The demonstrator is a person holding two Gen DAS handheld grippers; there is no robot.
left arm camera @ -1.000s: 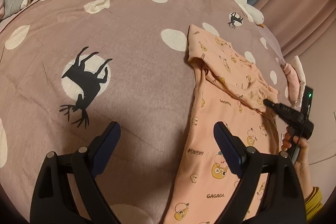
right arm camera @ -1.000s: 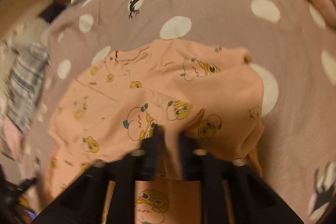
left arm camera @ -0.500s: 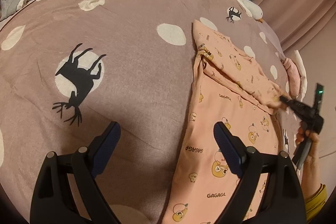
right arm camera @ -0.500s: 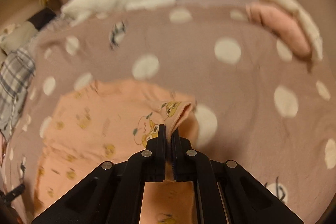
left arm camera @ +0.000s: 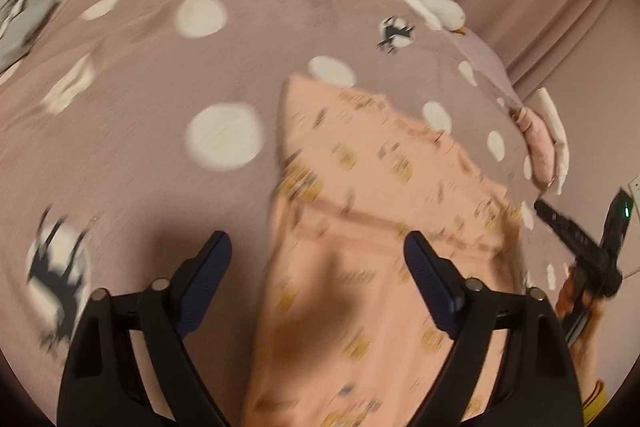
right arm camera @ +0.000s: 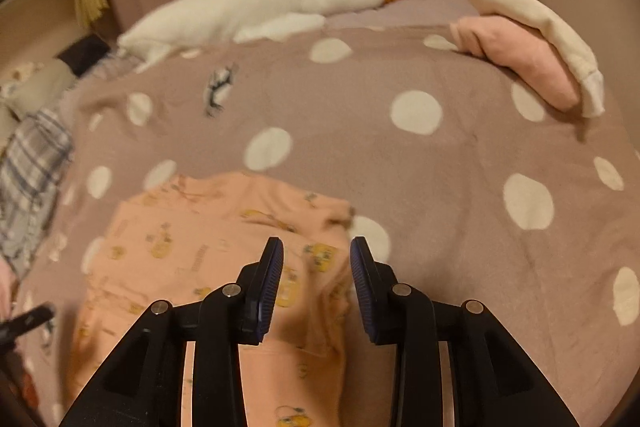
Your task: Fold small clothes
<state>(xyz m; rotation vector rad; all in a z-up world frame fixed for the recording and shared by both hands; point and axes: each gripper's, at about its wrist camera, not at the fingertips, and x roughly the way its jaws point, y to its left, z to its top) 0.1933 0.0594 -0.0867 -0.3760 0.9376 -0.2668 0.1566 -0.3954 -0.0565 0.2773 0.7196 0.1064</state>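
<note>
Right gripper now off garment

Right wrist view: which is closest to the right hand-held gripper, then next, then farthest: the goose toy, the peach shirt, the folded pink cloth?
1. Peach shirt, under and left of the right hand-held gripper.
2. Folded pink cloth, upper right.
3. Goose toy, along the far edge.

Peach garment motion-blurred, prints unreadable, near end cut off by the frame edge behind the tool arms.
</note>
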